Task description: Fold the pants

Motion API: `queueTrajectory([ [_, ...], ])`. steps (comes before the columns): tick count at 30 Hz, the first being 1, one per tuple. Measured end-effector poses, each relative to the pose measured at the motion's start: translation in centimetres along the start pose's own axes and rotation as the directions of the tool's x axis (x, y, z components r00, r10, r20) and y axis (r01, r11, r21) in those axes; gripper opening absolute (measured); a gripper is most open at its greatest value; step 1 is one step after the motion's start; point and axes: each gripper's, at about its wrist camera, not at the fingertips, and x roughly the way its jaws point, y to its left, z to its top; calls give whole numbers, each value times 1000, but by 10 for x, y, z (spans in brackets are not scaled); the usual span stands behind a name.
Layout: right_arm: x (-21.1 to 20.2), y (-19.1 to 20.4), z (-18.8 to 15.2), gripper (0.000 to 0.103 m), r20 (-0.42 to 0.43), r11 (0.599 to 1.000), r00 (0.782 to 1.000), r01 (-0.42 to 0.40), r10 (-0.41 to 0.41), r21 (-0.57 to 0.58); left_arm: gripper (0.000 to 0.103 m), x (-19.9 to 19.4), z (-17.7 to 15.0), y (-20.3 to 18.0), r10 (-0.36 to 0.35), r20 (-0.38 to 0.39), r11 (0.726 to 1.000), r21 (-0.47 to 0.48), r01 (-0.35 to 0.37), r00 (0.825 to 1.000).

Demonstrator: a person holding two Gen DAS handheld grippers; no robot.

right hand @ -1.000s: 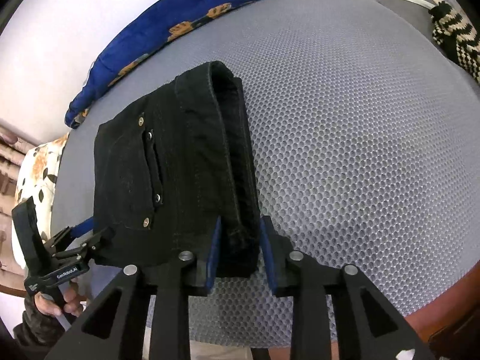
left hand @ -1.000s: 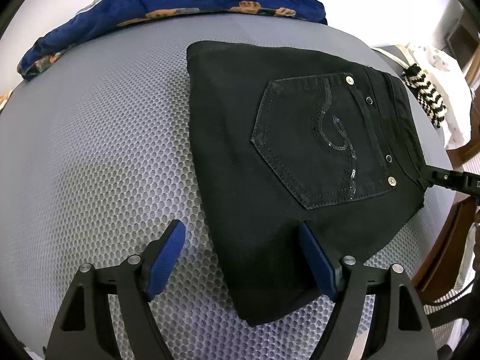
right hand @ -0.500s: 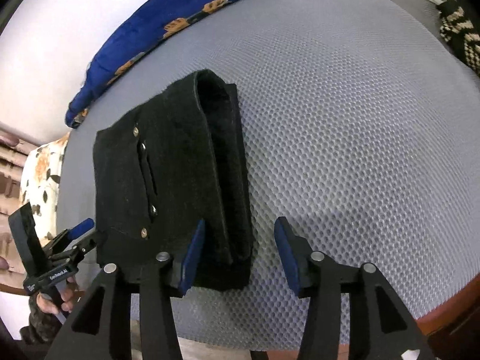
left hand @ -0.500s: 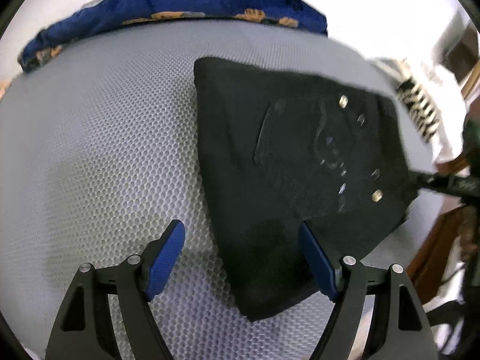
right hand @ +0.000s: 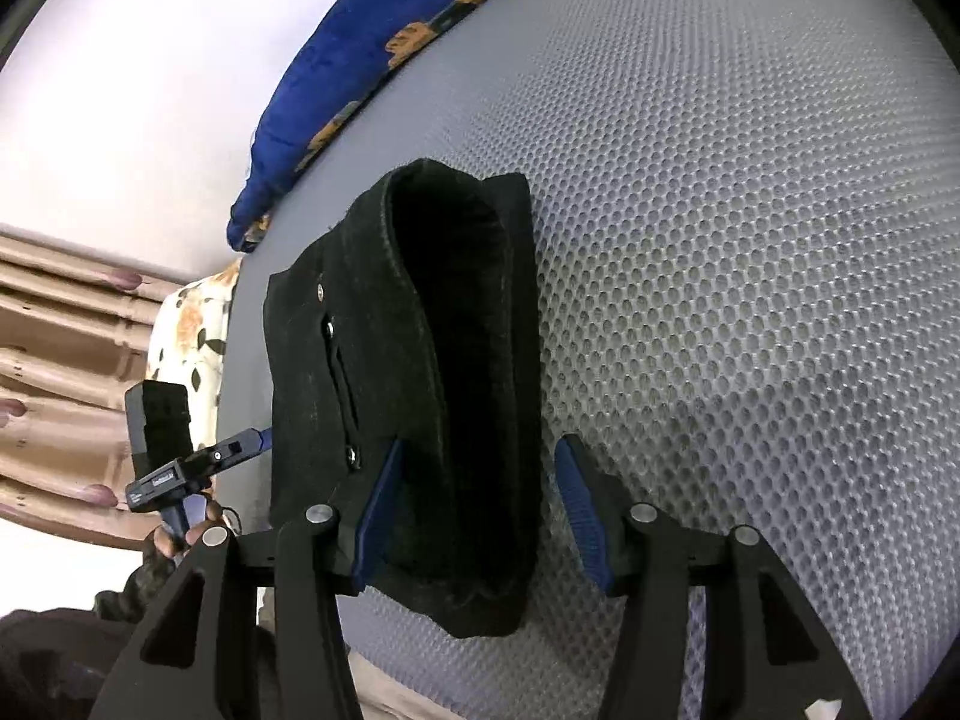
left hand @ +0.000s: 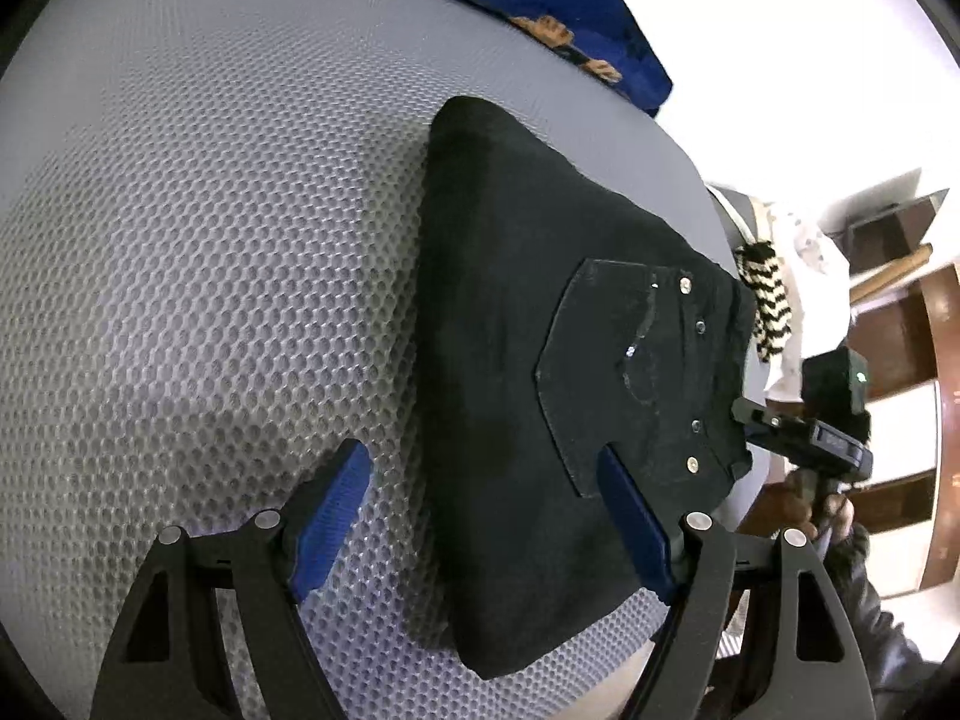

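Observation:
The black pants (left hand: 540, 396) lie folded into a thick stack on the grey mesh bed surface (left hand: 210, 300), back pocket with studs on top. My left gripper (left hand: 486, 522) is open, its fingers spread over the stack's near left edge, holding nothing. In the right wrist view the pants (right hand: 432, 372) show their folded waistband end. My right gripper (right hand: 474, 516) is open, its fingers on either side of that end without squeezing it. Each gripper also shows in the other's view, at the stack's far side (left hand: 804, 432) (right hand: 198, 462).
A blue floral blanket (left hand: 540, 6) lies along the far edge of the bed. A black-and-white zigzag cloth (left hand: 768, 306) and white fabric sit beyond the pants. Wooden furniture (left hand: 900, 348) stands to the right. A curtain (right hand: 54, 372) hangs at the left.
My right gripper was shut on the waistband end and has opened, releasing it. My left gripper stayed open and swung, so the stack now sits further right in its view.

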Motion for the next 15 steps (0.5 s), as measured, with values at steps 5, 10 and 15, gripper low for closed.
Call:
queueTrajectory([
  [5,6,-7,9,50,-20,999,998,-53,53,3,78,3,11,3,-41,-22,999,-9,41,999],
  [10,19,-12,21,51,-63,987,985,-158,158,8,78,15,22,-5,-64,-74,997,47,67,995],
  [15,28,-11,26,50,-111,973,968,-229,225,-27,79,23,27,-13,-116,-129,989,81,127,985],
])
